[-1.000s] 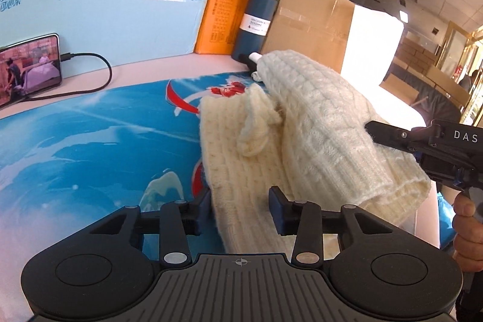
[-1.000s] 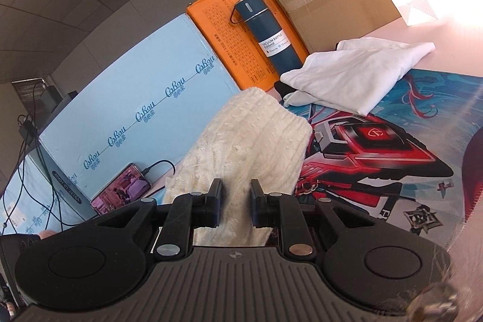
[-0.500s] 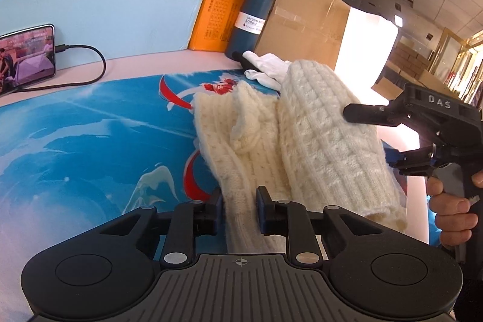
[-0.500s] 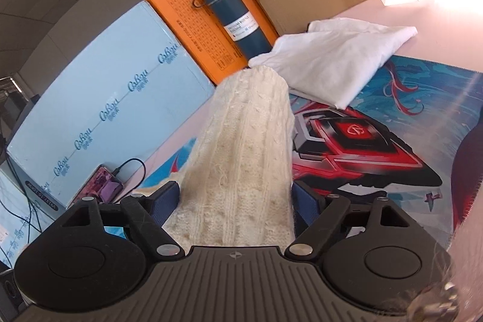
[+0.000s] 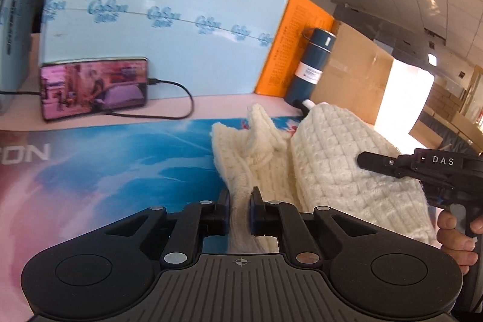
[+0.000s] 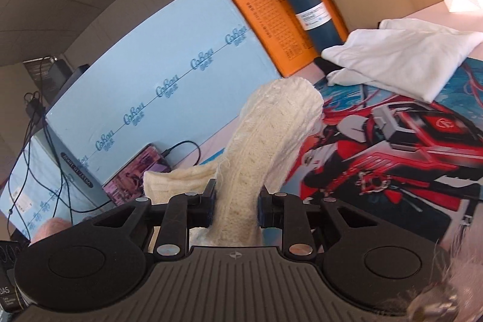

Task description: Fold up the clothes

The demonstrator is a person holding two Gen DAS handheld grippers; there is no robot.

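A cream knitted sweater [image 5: 329,159] hangs bunched between my two grippers above the printed mat [image 5: 114,159]. My left gripper [image 5: 240,212] is shut on one narrow edge of the sweater. My right gripper [image 6: 237,208] is shut on a thick fold of the sweater [image 6: 265,141], which rises up in front of it. The right gripper also shows in the left wrist view [image 5: 422,168] at the sweater's right side, held by a hand.
A folded white garment [image 6: 401,56] lies at the mat's far side by a dark blue flask [image 6: 305,8], an orange box [image 6: 265,14] and a cardboard box [image 5: 353,77]. A phone [image 5: 93,86] on a cable leans against the light-blue board [image 5: 166,29].
My right gripper opened half a second ago and has now closed on a thick fold of the sweater. My left gripper closed on the sweater's edge and lifted it toward the left.
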